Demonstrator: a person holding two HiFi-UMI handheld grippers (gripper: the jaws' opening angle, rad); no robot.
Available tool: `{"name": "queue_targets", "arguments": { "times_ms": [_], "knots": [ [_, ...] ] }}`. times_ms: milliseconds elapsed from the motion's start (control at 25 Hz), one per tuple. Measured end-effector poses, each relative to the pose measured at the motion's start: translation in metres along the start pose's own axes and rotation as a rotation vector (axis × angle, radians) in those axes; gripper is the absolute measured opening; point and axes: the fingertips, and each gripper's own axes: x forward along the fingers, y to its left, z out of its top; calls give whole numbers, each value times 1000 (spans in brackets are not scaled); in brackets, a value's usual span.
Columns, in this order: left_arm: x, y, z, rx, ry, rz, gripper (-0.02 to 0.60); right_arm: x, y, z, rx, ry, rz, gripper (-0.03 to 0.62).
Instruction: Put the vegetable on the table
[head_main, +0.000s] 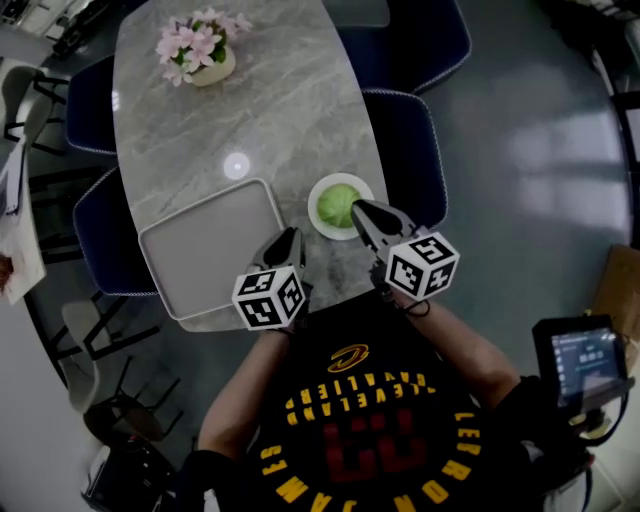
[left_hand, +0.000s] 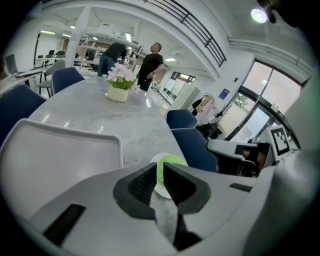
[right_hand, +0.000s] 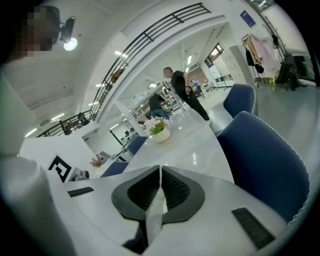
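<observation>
A round green vegetable (head_main: 338, 205) lies on a small white plate (head_main: 322, 187) near the front right edge of the grey marble table (head_main: 270, 110). My right gripper (head_main: 357, 206) is shut and empty, its tips over the plate's right rim beside the vegetable. My left gripper (head_main: 292, 234) is shut and empty, just left of the plate over the table. In the left gripper view the vegetable (left_hand: 173, 160) shows just past the shut left gripper (left_hand: 160, 172). The right gripper view shows the shut right gripper (right_hand: 160, 172) but not the vegetable.
A grey tray (head_main: 205, 245) lies left of the plate. A pot of pink flowers (head_main: 197, 50) stands at the table's far end. Blue chairs (head_main: 405, 150) line both sides. Two people (left_hand: 150, 62) stand far behind the table. A screen device (head_main: 585, 360) sits at my right.
</observation>
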Motion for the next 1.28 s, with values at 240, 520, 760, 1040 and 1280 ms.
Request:
{"name": "queue_targets", "arguments": {
  "times_ms": [240,520,760,1040,1280],
  "knots": [
    [-44,-30,33,192,-105,-138,0,-3,48,4,-18,-47,69,4],
    [-90,-45,39,256,-147,-210,0,-12,99,21,-106,-101,111,5],
    [-129,-53,78,249,-255,-261,0,-31,141,59,-192,-197,145,5],
    [-159,-78,116,225,-343,-324,0,-42,176,92,-122,-240,273,4],
    [-175,-79,95,214,-341,-351,0,-60,211,69,-208,-221,270,5]
  ]
}}
